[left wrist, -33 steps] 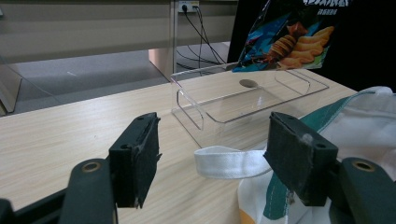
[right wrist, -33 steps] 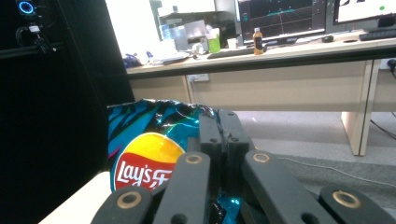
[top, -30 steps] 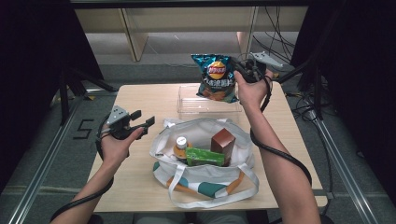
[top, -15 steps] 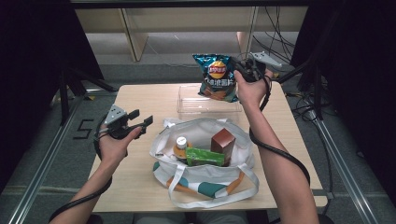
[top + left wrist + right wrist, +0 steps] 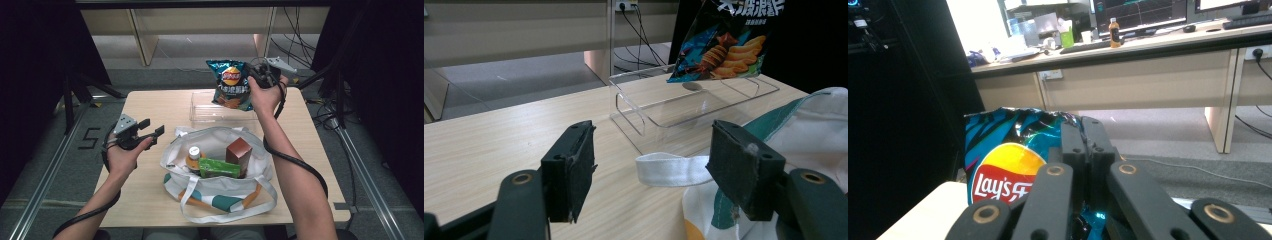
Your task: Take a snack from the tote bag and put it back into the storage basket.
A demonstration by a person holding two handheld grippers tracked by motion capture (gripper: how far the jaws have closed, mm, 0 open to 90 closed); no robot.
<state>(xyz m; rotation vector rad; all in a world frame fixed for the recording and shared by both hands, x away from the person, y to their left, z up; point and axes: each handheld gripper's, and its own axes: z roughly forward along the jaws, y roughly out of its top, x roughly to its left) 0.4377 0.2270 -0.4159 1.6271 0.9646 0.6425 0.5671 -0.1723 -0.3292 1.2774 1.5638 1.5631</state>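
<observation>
Wooden table (image 5: 150, 195), glossy teal crisp bag (image 5: 231, 85)

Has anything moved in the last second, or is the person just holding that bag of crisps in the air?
Nothing has visibly changed. The right gripper stays clamped on the top edge of the crisp bag, holding it above the clear tray. The left gripper still rests open beside the tote bag, whose bottle and two boxes lie as before.

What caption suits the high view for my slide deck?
Right gripper holds a chip bag above the clear tray.
</observation>
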